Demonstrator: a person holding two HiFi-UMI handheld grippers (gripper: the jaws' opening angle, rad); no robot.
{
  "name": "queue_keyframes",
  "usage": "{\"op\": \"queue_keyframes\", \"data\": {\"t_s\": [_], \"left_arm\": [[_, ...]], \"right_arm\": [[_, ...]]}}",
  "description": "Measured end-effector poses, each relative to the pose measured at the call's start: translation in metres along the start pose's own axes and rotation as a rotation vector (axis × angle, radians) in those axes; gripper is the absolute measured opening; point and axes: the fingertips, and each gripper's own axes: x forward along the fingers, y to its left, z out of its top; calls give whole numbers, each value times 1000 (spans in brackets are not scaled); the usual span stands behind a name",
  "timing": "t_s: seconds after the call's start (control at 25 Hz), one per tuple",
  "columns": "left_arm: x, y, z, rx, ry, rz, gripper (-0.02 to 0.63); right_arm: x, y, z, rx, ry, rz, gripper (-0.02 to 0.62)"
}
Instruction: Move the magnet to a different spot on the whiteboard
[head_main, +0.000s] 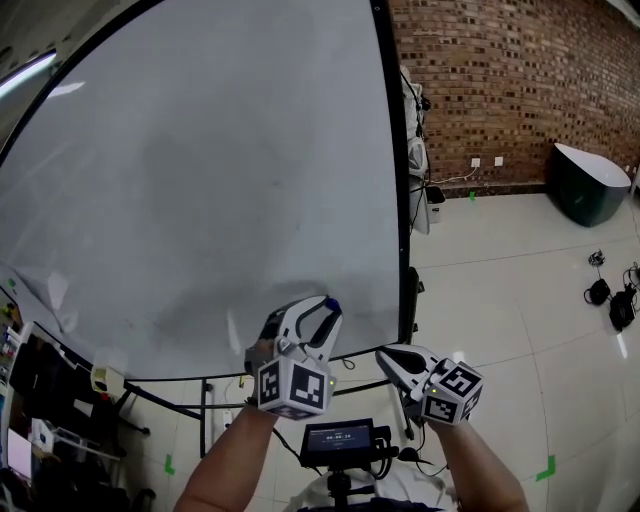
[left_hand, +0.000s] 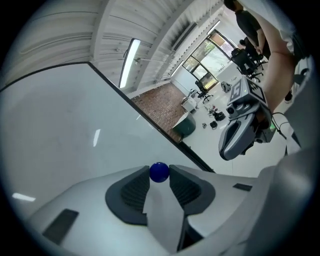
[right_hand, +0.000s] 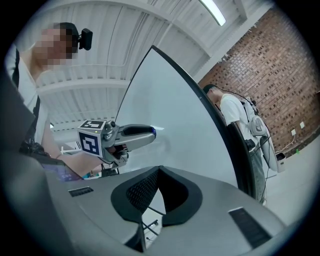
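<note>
Two grippers are being held up in front of the whiteboard, each carrying a cube of black-and-white square markers, the left cube facing the person and the right cube turned off to the right. Those marker squares are the only print showing clearly. A small screen near the person's body is displaying figures too small to read.

The left gripper is reaching far and slightly right from a bare left forearm, its tips pointing at the lower right part of the board, near the dark right edge of the frame. Its jaws are pinching the magnet, a small blue ball, right at their tips. Whether the ball is touching the board surface cannot be told.

The right gripper is hanging lower and to the right of the left one, pointing left toward it, on a right forearm coming up from the near right. Its jaws are pressing together at the tips with nothing between them. A brick wall is standing far right.
</note>
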Motion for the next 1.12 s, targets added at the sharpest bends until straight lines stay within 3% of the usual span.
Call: {"op": "queue_keyframes", "data": {"t_s": [0.32,0.48,0.84,1.12], "left_arm": [[36,8,16,295,102,117,140],[50,15,19,389,162,181,140],[64,19,20,441,304,271,138],[71,27,17,438,354,340,145]], "right_arm": [[-16,-17,2,24,-6,6,31],[-20,-24,2,30,-3,15,31],[-36,-41,5,46,7,32,31],[-35,-61,10,32,12,64,31]]}}
